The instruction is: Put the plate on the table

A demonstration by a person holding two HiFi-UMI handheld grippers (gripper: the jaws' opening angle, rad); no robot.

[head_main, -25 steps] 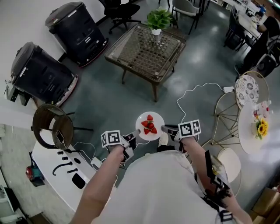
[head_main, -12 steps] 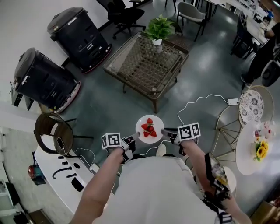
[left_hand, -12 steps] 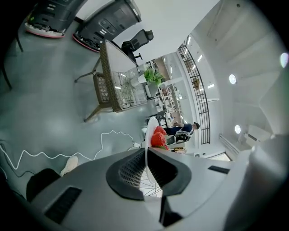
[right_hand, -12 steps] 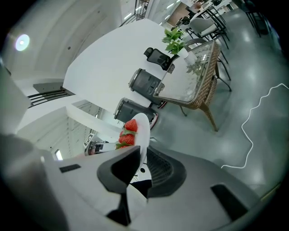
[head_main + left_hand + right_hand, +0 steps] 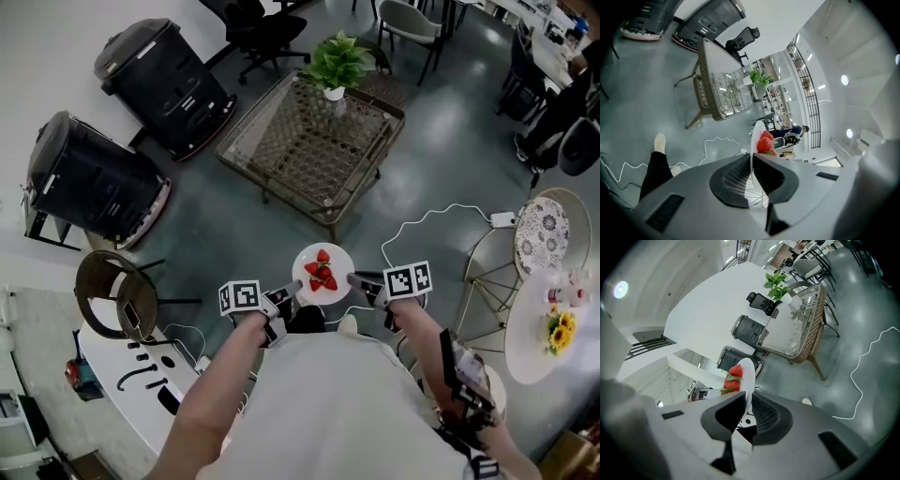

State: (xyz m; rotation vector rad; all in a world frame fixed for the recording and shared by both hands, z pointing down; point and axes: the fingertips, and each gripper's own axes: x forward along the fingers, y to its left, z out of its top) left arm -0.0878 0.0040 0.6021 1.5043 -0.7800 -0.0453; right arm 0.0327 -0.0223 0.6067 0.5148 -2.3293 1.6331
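The plate (image 5: 338,257), with strawberries (image 5: 322,273) on it, hangs between the left gripper (image 5: 294,287) at its 9 o'clock and the right gripper (image 5: 352,277) at 3 o'clock. The table (image 5: 300,131) stands well apart at 12 o'clock, with a potted plant (image 5: 337,56) on its far corner.

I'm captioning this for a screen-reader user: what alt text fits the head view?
From above, a person holds a white plate of strawberries over a grey floor, with the left gripper and right gripper clamped on opposite edges of it. A glass-topped wicker table with a potted plant stands ahead.
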